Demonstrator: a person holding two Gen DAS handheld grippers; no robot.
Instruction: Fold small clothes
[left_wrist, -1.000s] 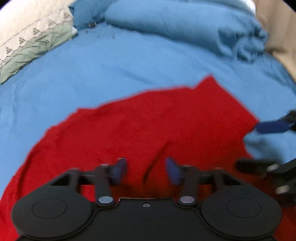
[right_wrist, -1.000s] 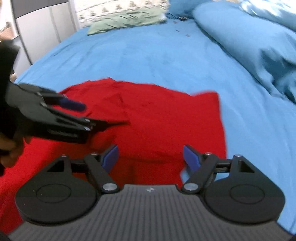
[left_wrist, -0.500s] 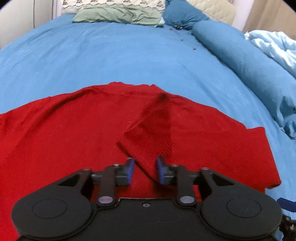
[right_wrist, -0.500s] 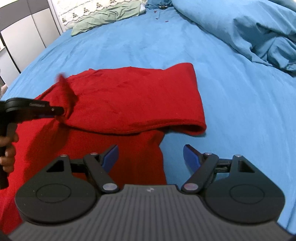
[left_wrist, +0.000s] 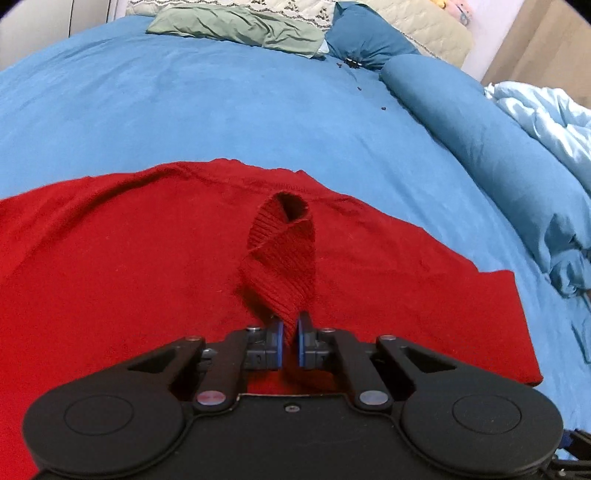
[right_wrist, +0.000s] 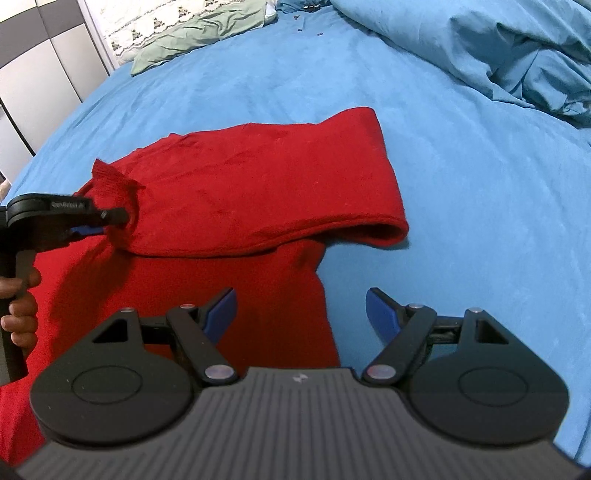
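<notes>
A red knit garment (left_wrist: 110, 266) lies spread on the blue bed sheet (left_wrist: 184, 103). My left gripper (left_wrist: 290, 338) is shut on the garment's ribbed sleeve cuff (left_wrist: 284, 254) and holds it lifted above the cloth. In the right wrist view the garment (right_wrist: 258, 184) has its sleeve folded across the body, and the left gripper (right_wrist: 122, 218) pinches the cuff at the left. My right gripper (right_wrist: 301, 314) is open and empty, low over the garment's right edge and the sheet.
A rolled blue duvet (left_wrist: 498, 147) runs along the right side, crumpled in the right wrist view (right_wrist: 517, 48). A green pillow (left_wrist: 236, 27) and patterned pillows lie at the head. A grey wardrobe (right_wrist: 33, 85) stands at the left.
My left gripper closed fully on the sleeve cuff and carried it across the garment's body. The right gripper stayed open and drew back slightly.
</notes>
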